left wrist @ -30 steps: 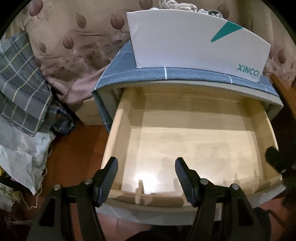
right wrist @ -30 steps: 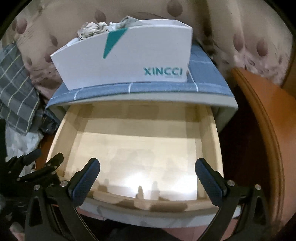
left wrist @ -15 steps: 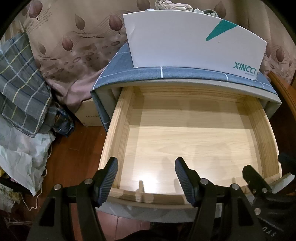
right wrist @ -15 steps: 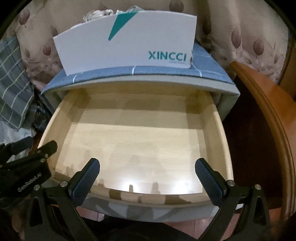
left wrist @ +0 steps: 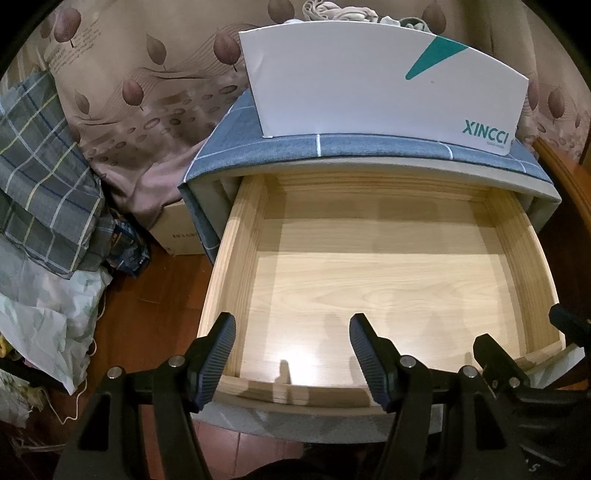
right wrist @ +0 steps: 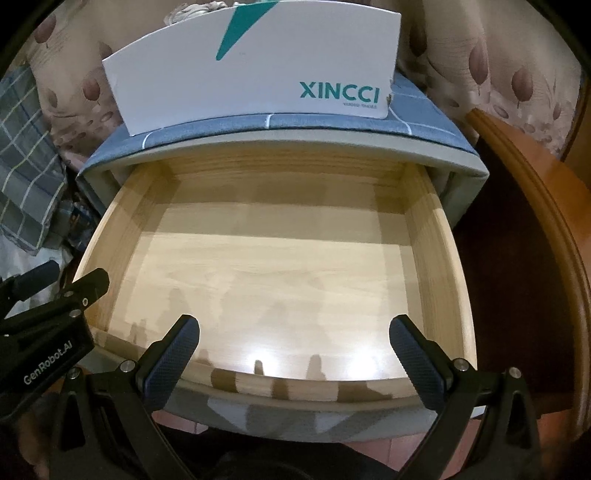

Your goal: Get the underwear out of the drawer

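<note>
Left claw (left wrist: pixel 291 341): black frame, ribbed dark pads, silver screws. Right claw (right wrist: pixel 294 347): black frame, blue textured pads, silver screws; white "GenRobot.AI" marking on left claw body.

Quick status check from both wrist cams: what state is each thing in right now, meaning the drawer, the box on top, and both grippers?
drawer: pulled out, bare wood bottom, nothing visible inside
white box: upright on the cabinet top, open, crumpled fabric showing over its rim
crumpled fabric: bunched inside the box
left gripper: open, holding nothing, above the drawer's front edge
right gripper: open wide, holding nothing, above the drawer's front edge
</note>
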A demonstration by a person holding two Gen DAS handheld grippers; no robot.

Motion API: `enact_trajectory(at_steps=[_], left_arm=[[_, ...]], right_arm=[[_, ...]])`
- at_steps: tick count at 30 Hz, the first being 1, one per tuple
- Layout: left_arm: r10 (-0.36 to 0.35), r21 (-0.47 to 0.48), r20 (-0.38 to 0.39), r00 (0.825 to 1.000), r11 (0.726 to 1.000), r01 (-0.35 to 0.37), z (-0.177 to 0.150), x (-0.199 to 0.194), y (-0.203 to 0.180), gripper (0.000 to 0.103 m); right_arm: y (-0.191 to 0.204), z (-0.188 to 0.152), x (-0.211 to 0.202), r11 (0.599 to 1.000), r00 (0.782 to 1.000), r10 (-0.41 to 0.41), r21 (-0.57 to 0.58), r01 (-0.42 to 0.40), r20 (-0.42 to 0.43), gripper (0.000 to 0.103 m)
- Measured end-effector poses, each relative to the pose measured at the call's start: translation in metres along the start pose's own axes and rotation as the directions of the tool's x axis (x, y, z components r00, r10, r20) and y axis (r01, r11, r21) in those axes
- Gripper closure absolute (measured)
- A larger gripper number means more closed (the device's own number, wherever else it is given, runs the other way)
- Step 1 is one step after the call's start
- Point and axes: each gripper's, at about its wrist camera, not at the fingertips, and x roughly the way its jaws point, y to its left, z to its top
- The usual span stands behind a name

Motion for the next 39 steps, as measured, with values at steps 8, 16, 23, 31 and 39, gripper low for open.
enact_trajectory(at_steps=[8, 16, 23, 31, 39], left_arm=[[0.0, 0.0, -0.001, 1.0, 1.0, 0.0, -0.0001, -0.0001, 0.0001, 0.037], [-0.001, 0.007, -0.002, 1.0, 1.0, 0.001, 0.0002, -0.0001, -0.0005, 0.037], [0.0, 0.007, -0.002, 1.0, 1.0, 0.0, 0.0004, 0.0001, -0.0008, 0.037], [0.0, 0.008, -0.002, 1.0, 1.0, 0.0, 0.0004, 0.0001, -0.0007, 0.037], [-0.001, 0.008, -0.001, 1.0, 1.0, 0.001, 0.0001, 0.0001, -0.0009, 0.037]], right_arm=[[-0.0017, 0.0, 0.002, 1.0, 1.0, -0.001, 0.005, 0.001, -0.01, 0.001], [-0.0025, -0.0001, 0.003, 1.0, 1.0, 0.0, 0.011, 0.0, -0.013, 0.001], [-0.0022, -0.0008, 0.0034, 1.0, 1.0, 0.003, 0.011, -0.003, -0.016, 0.001], [-0.0027, -0.0008, 0.0039, 1.0, 1.0, 0.004, 0.009, -0.004, -0.016, 0.001], [-0.0026, -0.0014, 0.0041, 1.0, 1.0, 0.004, 0.009, -0.004, -0.018, 0.001]])
